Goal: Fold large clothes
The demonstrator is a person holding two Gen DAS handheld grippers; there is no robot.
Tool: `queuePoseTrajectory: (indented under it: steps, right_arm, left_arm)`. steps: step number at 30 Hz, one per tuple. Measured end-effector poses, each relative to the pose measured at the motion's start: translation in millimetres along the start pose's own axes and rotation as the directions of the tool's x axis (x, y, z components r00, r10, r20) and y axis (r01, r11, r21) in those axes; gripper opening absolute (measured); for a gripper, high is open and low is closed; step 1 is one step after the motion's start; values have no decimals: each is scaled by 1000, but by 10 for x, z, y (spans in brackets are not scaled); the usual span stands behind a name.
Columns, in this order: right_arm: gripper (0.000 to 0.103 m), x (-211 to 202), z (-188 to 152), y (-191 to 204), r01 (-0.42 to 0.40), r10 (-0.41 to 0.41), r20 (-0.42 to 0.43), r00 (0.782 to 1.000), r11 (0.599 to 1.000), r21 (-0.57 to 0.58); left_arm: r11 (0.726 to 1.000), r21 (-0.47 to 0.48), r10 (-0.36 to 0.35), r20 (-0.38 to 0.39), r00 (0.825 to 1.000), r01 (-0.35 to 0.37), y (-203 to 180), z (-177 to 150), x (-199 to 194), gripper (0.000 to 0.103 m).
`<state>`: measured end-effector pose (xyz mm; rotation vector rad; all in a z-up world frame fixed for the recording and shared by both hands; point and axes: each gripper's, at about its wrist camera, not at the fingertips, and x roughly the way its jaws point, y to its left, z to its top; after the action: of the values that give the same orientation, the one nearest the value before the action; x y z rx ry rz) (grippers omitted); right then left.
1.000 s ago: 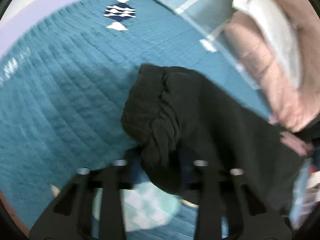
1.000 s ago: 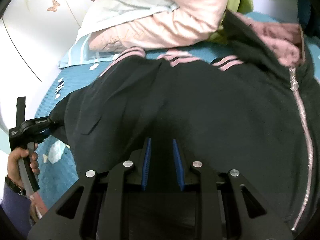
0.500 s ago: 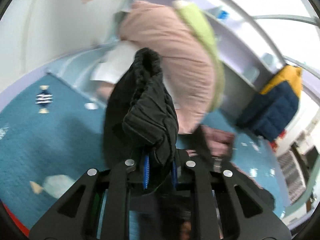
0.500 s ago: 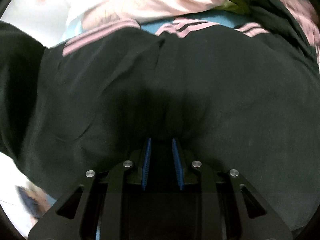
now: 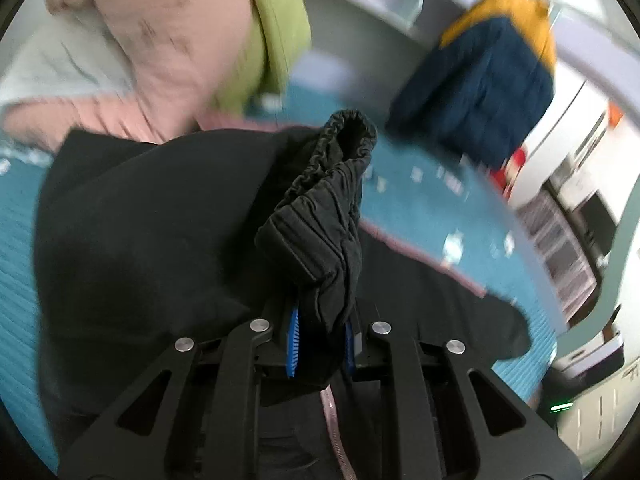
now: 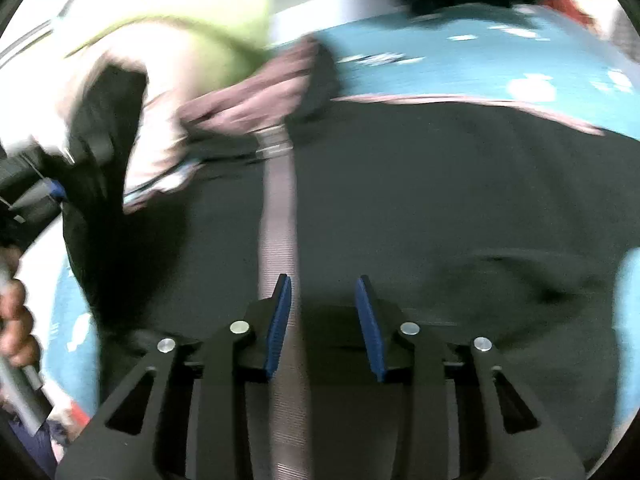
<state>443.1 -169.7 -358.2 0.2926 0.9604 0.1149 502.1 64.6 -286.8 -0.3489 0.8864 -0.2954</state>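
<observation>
A black zip-up jacket (image 5: 140, 240) lies spread on the teal bedspread (image 5: 420, 200). My left gripper (image 5: 320, 340) is shut on the jacket's ribbed sleeve cuff (image 5: 320, 220), which it holds lifted above the jacket's body. In the right wrist view my right gripper (image 6: 324, 320) hovers low over the jacket (image 6: 460, 200), just right of the pink zipper strip (image 6: 278, 208). Its jaws are opening and the blue pads (image 6: 370, 320) pinch nothing. The pink-lined hood (image 6: 248, 108) lies beyond. The left gripper (image 6: 36, 196) and the hand holding it show at that view's left edge.
A pink quilt (image 5: 160, 40), a green blanket (image 5: 276, 20) and a white pillow (image 5: 52, 68) are piled at the bed's far side. A navy and yellow jacket (image 5: 480, 88) lies at the far right. Shelving (image 5: 568, 260) stands past the bed's right edge.
My left gripper swung the sleeve cuff up and across over the jacket's body. My right gripper slid sideways to the zipper and let go of the fabric; its pads now stand apart.
</observation>
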Motion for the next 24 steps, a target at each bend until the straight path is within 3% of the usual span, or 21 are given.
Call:
queuePoseTrajectory:
  steps: [3, 7, 10, 11, 13, 14, 18, 21, 24]
  right_arm:
    - [36, -277, -30, -641, 119, -122, 48, 991, 991, 52]
    - [39, -465, -82, -1408, 247, -260, 65, 964, 956, 157]
    - [39, -613, -99, -1817, 275, -303, 99, 948, 935, 226]
    - [39, -639, -98, -1943, 272, -305, 105, 946, 928, 253]
    - [40, -657, -96, -2210, 223, -276, 118, 954, 914, 339]
    - [40, -727, -140, -2362, 218, -282, 126, 951, 902, 372]
    - [44, -944, -191, -2913, 166, -311, 190, 931, 826, 539]
    - [48, -1132, -287, -3443, 117, -358, 222, 907, 721, 683]
    - [49, -1155, -343, -3926, 27, -350, 253, 902, 629, 777]
  left_arm:
    - [1000, 10, 21, -109, 994, -20, -87, -228, 574, 17]
    - [993, 56, 113, -246, 963, -102, -100, -648, 1180, 17]
    - [980, 140, 171, -239, 956, -141, -162, -759, 1303, 20]
    - [977, 162, 179, -250, 951, -141, -190, -745, 1329, 24]
    - [980, 168, 149, -270, 951, -106, -295, -708, 1355, 55]
    - [984, 155, 124, -276, 953, -83, -356, -672, 1353, 61]
    - [972, 217, 143, -249, 958, -88, -733, -612, 1356, 65]
    - [956, 276, 156, -205, 966, -96, -1017, -623, 1288, 74]
    - [944, 327, 117, -177, 977, -54, -1319, -665, 1308, 76]
